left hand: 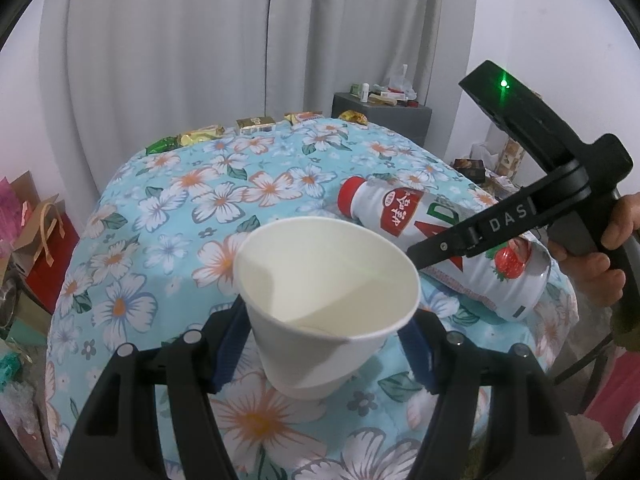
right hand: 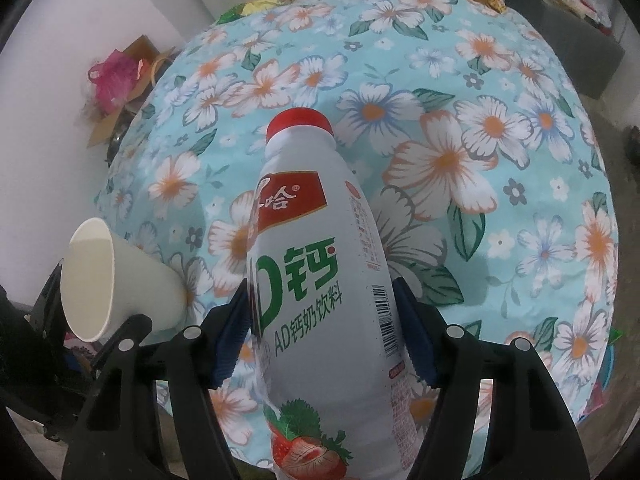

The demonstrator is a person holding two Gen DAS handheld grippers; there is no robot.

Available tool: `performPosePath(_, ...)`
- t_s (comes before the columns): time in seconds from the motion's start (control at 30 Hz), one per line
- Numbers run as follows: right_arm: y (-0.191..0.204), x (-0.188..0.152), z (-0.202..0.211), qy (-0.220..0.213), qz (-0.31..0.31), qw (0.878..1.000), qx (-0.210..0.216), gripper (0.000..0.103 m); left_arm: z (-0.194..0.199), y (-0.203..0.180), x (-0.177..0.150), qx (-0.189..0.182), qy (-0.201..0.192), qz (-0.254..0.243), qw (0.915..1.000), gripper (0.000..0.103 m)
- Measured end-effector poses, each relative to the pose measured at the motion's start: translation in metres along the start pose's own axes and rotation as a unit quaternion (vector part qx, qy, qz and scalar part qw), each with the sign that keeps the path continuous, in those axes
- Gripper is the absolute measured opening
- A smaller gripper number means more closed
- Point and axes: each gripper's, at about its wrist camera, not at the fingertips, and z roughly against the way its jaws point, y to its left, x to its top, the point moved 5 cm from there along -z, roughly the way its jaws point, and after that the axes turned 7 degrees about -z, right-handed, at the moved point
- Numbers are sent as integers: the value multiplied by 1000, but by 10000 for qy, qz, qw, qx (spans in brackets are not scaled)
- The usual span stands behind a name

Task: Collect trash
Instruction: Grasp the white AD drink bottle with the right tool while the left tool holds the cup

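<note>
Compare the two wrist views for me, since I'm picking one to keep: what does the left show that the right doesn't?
Only the left view shows the curtain, the hand holding the right gripper's handle with its green light, and the red bag beside the table. Only the right view shows the bottle's barcode and the right gripper with its pads against the bottle. Both show the cup between the left gripper's pads, the bottle, the floral tablecloth, the wrappers along its far edge, and the grey cabinet.
</note>
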Motion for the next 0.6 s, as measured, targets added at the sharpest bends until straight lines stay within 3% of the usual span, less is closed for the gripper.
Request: performPosePath(0.6,0,-5,15,-178,-180,9993,285,64,2,3,3,30,-44,-44,10000,66)
